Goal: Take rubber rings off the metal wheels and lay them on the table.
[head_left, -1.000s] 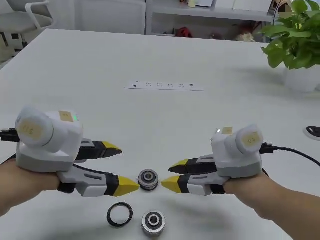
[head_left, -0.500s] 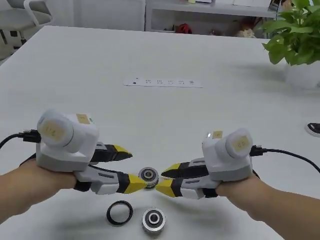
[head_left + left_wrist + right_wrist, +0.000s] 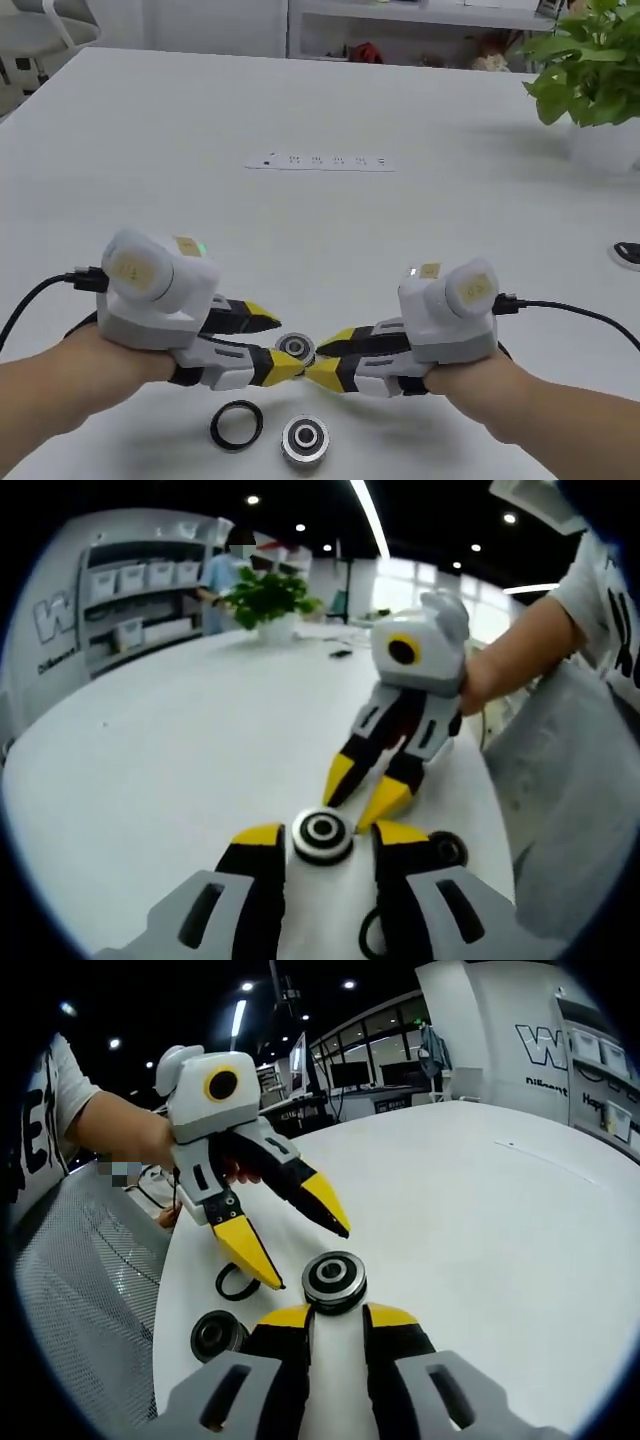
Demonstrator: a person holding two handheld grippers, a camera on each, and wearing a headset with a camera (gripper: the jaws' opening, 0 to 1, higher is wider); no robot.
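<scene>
A small metal wheel (image 3: 295, 347) with a dark rubber ring on it lies on the white table (image 3: 320, 230). My left gripper (image 3: 275, 342) comes at it from the left and is open. In the left gripper view the wheel (image 3: 322, 837) sits between the yellow fingertips (image 3: 262, 836). My right gripper (image 3: 326, 356) faces it from the right, open, with the wheel (image 3: 335, 1280) just past its tips. Nearer to me lie a loose black rubber ring (image 3: 237, 424) and a second wheel (image 3: 305, 440), bare and silver. The loose ring (image 3: 235, 1282) and the bare wheel (image 3: 218, 1335) also lie left of the right gripper's jaws.
A white power strip (image 3: 320, 162) lies flat mid-table. A potted plant (image 3: 590, 70) stands at the far right, and a dark object (image 3: 628, 253) sits at the right edge. Cables trail from both grippers. Shelves and a chair stand beyond the table.
Both grippers have closed in on the ringed wheel from either side until their tips nearly meet around it. The wheels and loose ring have not moved.
</scene>
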